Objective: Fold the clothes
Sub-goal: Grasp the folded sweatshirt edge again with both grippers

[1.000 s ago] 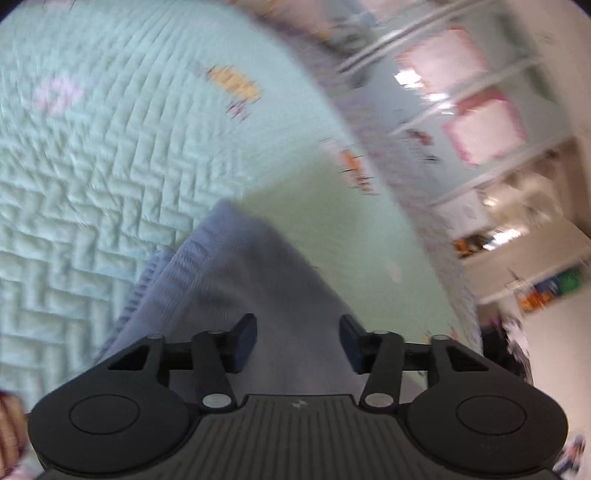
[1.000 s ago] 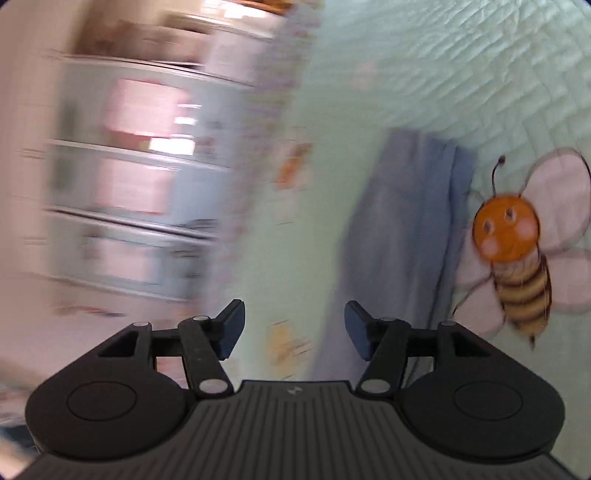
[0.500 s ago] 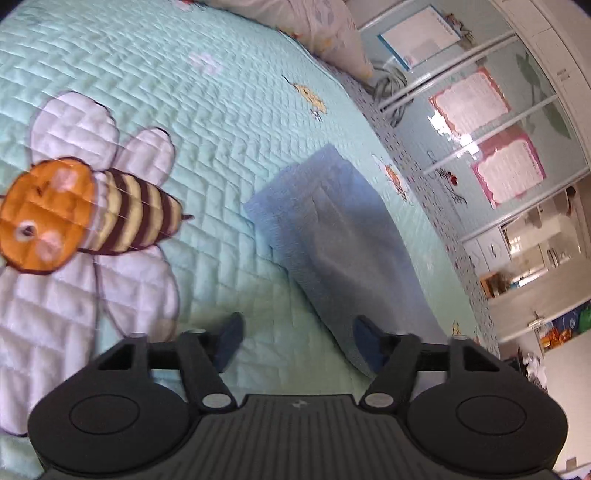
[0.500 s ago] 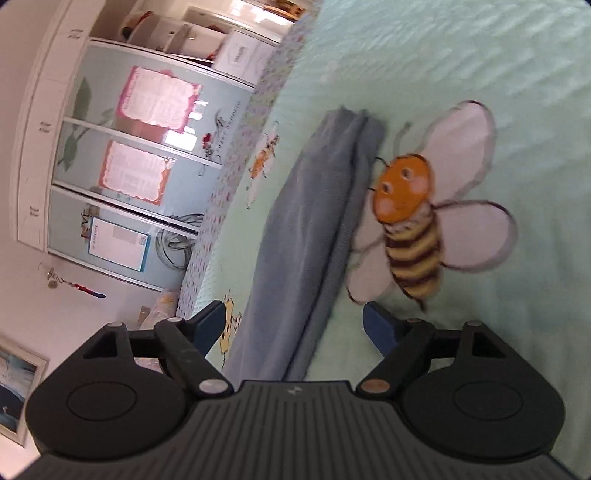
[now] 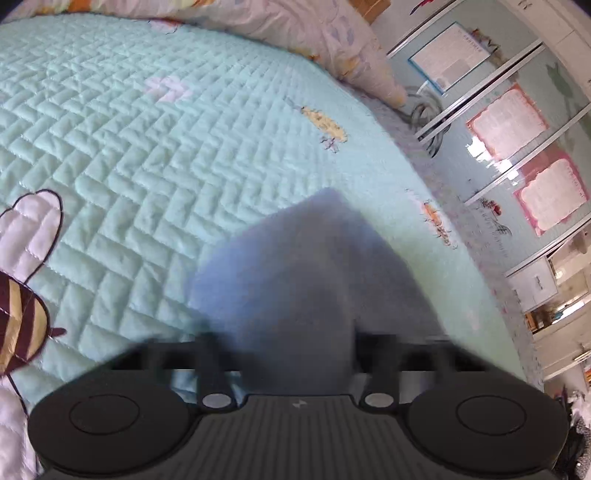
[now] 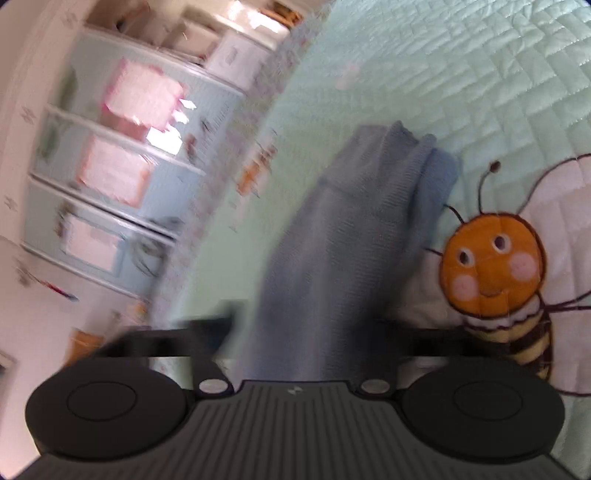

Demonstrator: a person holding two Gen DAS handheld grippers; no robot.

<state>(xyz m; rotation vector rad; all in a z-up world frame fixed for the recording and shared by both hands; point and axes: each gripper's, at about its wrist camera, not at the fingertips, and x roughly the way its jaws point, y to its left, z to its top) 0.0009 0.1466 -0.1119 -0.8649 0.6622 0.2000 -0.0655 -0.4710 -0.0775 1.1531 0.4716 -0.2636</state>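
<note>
Now, on my left wrist feed, the left hand-held gripper (image 5: 284, 343) hangs low over the bed, and its fingers are smeared by motion blur. They stand well apart, one on each side of the folded blue garment (image 5: 306, 266), which fills the gap between them. I cannot tell from this blur whether either pad touches the cloth. The garment lies flat on the mint quilted bedspread (image 5: 155, 155), with one corner pointing away from the camera toward the far bed edge. Left of it, at the frame edge, I see the striped body and a white wing of an embroidered bee (image 5: 22, 325). A pale printed pillow (image 5: 325, 33) sits at the head of the bed. Right of the bed runs a wardrobe with pink posters on its doors (image 5: 524, 147).

On my right wrist feed the wardrobe (image 6: 122, 173) fills the left side, again blurred. The right hand-held gripper (image 6: 314, 325) also has its fingers spread wide, and the blue garment (image 6: 354, 229) runs as a long strip from between them up toward the middle of the bed. It grips nothing that I can make out. Just beside the strip's right edge lies the smiling orange face of the bee (image 6: 491, 266), its wing touching or slightly under the cloth.
</note>
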